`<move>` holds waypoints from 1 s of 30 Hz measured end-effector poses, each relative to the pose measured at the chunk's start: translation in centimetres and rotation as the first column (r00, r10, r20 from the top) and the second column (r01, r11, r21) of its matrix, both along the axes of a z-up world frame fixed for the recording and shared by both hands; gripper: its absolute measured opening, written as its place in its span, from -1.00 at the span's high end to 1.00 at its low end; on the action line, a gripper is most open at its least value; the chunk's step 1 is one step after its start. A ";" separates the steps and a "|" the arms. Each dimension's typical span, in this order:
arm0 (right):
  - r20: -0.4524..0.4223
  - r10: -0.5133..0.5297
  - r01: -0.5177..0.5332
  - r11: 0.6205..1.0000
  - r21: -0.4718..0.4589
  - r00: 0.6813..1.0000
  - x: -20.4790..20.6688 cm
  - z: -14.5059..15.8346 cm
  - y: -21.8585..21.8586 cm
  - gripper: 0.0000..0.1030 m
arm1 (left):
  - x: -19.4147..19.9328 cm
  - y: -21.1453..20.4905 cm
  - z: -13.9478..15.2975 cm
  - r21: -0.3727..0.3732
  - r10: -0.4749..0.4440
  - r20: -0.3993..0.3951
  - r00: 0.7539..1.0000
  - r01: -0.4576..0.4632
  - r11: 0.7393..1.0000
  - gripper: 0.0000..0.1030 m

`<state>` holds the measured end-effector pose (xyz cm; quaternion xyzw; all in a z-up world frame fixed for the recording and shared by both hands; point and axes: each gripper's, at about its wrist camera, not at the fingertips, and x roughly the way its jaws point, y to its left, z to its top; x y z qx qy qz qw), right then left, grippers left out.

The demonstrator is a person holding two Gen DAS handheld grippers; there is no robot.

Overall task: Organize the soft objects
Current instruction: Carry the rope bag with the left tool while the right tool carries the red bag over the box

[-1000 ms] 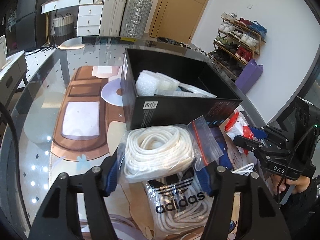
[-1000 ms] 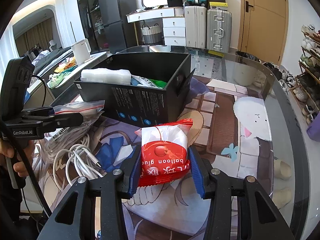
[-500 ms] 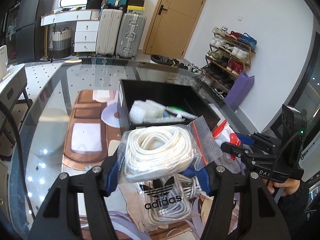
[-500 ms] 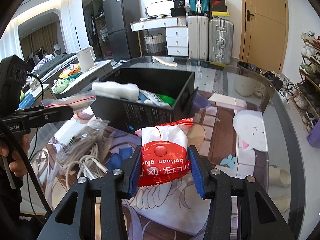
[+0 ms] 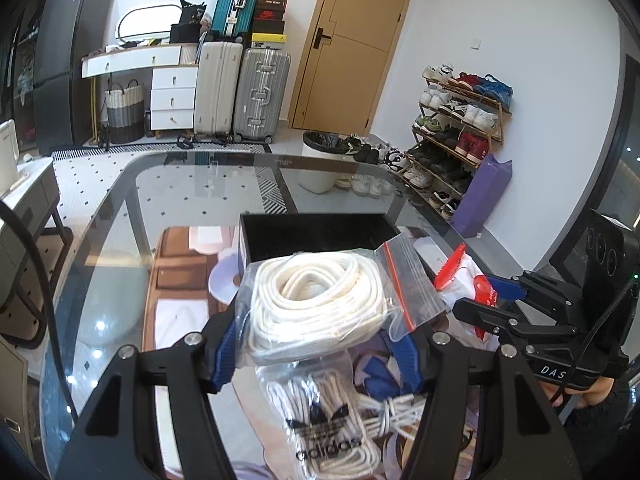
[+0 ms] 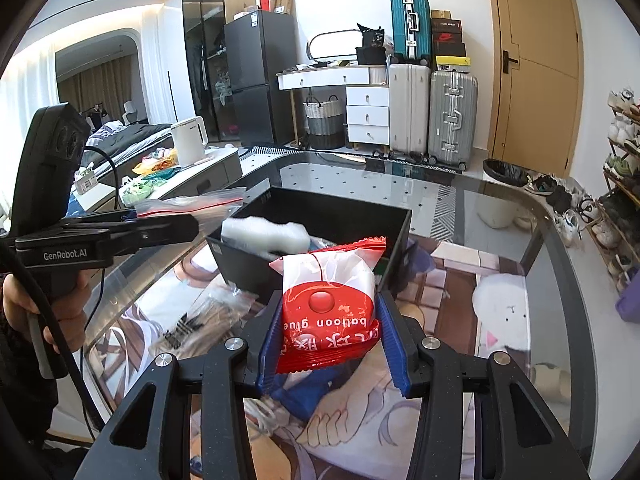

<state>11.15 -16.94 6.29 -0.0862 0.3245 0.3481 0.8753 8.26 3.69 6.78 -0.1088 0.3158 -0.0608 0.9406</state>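
Note:
My left gripper (image 5: 316, 352) is shut on a clear zip bag of white rope (image 5: 320, 304) and holds it above the table, in front of the black box (image 5: 312, 232). My right gripper (image 6: 328, 344) is shut on a red and white balloon glue packet (image 6: 328, 308), raised just before the black box (image 6: 360, 216). The box holds white foam (image 6: 264, 236) and other items. The right gripper also shows in the left wrist view (image 5: 492, 300), and the left gripper in the right wrist view (image 6: 192, 220).
A clear Adidas bag of white cord (image 5: 332, 428) lies on the glass table (image 5: 120, 240) below the left gripper. Loose bags (image 6: 208, 312) lie left of the box. Suitcases, a door and a shoe rack stand beyond the table.
Both grippers have risen with their loads. The rope bag and the glue packet now sit higher against the box, and the table has dropped away below them.

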 end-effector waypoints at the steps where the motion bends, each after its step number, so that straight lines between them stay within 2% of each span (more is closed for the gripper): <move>1: 0.001 -0.002 0.002 1.000 0.000 1.000 0.2 0.0 0.1 0.12 | 0.3 -0.1 0.1 0.011 0.000 0.003 1.000 0.000 1.000 -0.22; 14: 0.001 -0.021 0.021 1.000 0.006 1.000 3.1 0.7 1.3 0.12 | 4.6 -0.9 0.4 0.070 0.001 -0.004 1.000 -0.001 0.998 -0.22; 30: -0.024 -0.041 0.041 0.999 0.009 0.999 6.8 0.0 2.4 0.12 | 8.4 -2.1 -2.1 0.123 -0.012 -0.081 0.997 0.022 0.992 -0.22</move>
